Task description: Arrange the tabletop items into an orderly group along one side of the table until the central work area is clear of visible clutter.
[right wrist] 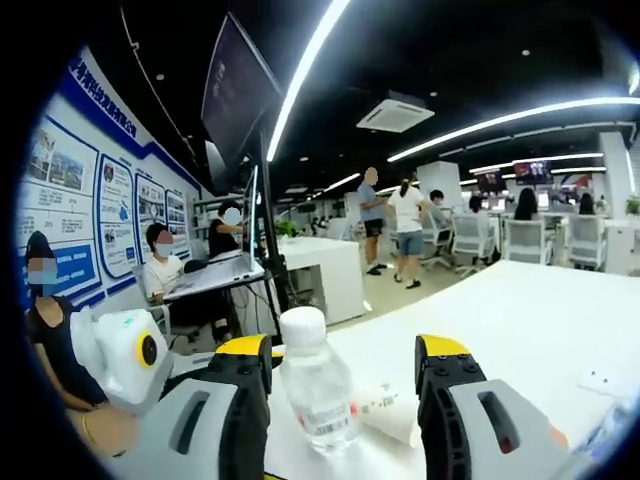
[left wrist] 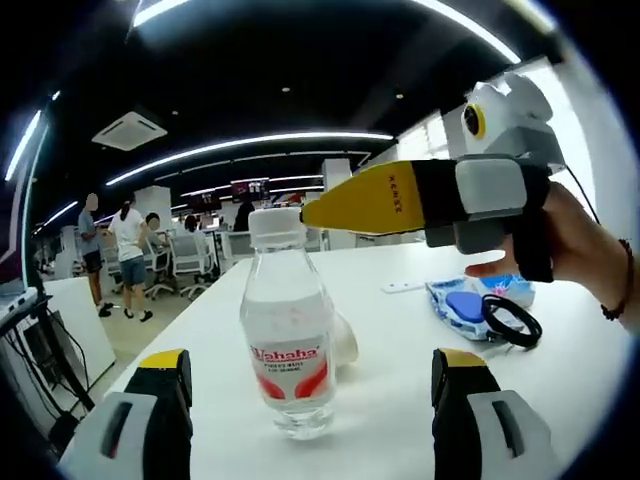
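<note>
- Water bottle (left wrist: pixel 288 325): clear plastic, white cap, red-lettered label, standing upright on the white tabletop (left wrist: pixel 400 360), near the tabletop's near-left edge. In the left gripper view it sits between that gripper's two jaws, apart from both.
- Right gripper view: same bottle (right wrist: pixel 315 385) leans in the picture, likely camera roll; it stands between the jaws there too.
- A pale, soft-looking item (right wrist: pixel 390 410) lies just behind the bottle, touching or nearly so; cannot tell what it is.
- Left gripper (left wrist: pixel 312 395): jaws spread wide, holding nothing.
- Right gripper (right wrist: pixel 342 385): jaws wide, nothing held. From the left gripper view it enters from the right, its yellow tip level with the bottle's cap, a hand (left wrist: pixel 575 240) on its grip.
- Blue-and-white packet (left wrist: pixel 478 300) with a black ring (left wrist: pixel 512 320) on it lies further right on the tabletop, well apart from the bottle; a small white flat piece (left wrist: pixel 405 287) beyond it.
- Progress, my reading: early. Items scattered, not yet grouped along one side. Bottle looks to be the piece in hand; packet, ring, flat piece remain.
</note>
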`<state>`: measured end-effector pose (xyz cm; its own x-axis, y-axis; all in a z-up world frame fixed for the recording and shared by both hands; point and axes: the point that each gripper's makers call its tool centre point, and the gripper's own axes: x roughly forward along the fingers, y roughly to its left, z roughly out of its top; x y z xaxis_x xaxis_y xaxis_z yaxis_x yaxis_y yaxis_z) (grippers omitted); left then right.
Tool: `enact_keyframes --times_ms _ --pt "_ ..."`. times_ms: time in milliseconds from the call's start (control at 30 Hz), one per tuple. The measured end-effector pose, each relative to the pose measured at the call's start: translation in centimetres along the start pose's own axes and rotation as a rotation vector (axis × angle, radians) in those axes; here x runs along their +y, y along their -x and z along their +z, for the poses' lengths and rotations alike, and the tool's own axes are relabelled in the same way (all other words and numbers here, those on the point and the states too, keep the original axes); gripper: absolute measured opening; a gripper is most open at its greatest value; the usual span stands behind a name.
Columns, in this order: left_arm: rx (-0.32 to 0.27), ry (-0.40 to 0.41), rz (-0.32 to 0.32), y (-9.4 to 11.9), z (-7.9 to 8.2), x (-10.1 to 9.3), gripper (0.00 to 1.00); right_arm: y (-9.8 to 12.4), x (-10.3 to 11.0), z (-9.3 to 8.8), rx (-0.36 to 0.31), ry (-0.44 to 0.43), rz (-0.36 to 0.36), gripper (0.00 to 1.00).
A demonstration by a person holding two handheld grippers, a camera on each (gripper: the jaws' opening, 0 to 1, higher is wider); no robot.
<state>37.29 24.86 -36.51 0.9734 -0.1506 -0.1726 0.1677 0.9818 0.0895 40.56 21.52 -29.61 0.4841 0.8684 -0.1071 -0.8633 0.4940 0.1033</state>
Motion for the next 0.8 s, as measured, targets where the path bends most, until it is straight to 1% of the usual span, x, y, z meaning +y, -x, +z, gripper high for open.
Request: enact_keyframes --times_ms 100,167,233,433,467,600,667,733,800 --pt "-0.008 0.002 -0.005 0.3 -0.2 -0.1 1.00 0.3 -1.3 -0.8 0.024 -0.023 -0.024 0.52" --pt "0.015 0.005 -0.006 0.5 -0.9 0.0 1.00 0.4 -2.0 -1.2 0.024 -0.046 -0.033 0.51" --pt "0.018 0.004 -0.010 0.7 -1.3 -0.1 1.00 0.5 -2.4 -1.4 0.023 -0.072 -0.031 0.50" --pt "0.025 0.006 -0.011 0.9 -1.5 -0.2 1.00 0.5 -2.5 -1.6 0.024 -0.082 -0.028 0.48" --pt "0.022 0.001 -0.026 2.1 -1.7 -0.6 1.00 0.3 -3.7 -2.5 0.041 -0.102 -0.041 0.48" --pt "-0.010 0.009 -0.054 4.2 -1.1 -1.2 1.00 0.0 -4.7 -4.0 0.077 -0.107 -0.053 0.46" --pt "-0.014 0.000 -0.079 5.8 -1.0 -2.0 1.00 -0.5 -5.1 -4.6 0.097 -0.109 -0.056 0.46" --pt "-0.012 -0.006 -0.092 6.5 -1.0 -2.3 1.00 -0.8 -5.2 -5.0 0.108 -0.111 -0.061 0.48" --pt "-0.017 -0.002 -0.097 7.0 -0.9 -2.4 1.00 -1.0 -5.3 -5.3 0.120 -0.103 -0.062 0.47"
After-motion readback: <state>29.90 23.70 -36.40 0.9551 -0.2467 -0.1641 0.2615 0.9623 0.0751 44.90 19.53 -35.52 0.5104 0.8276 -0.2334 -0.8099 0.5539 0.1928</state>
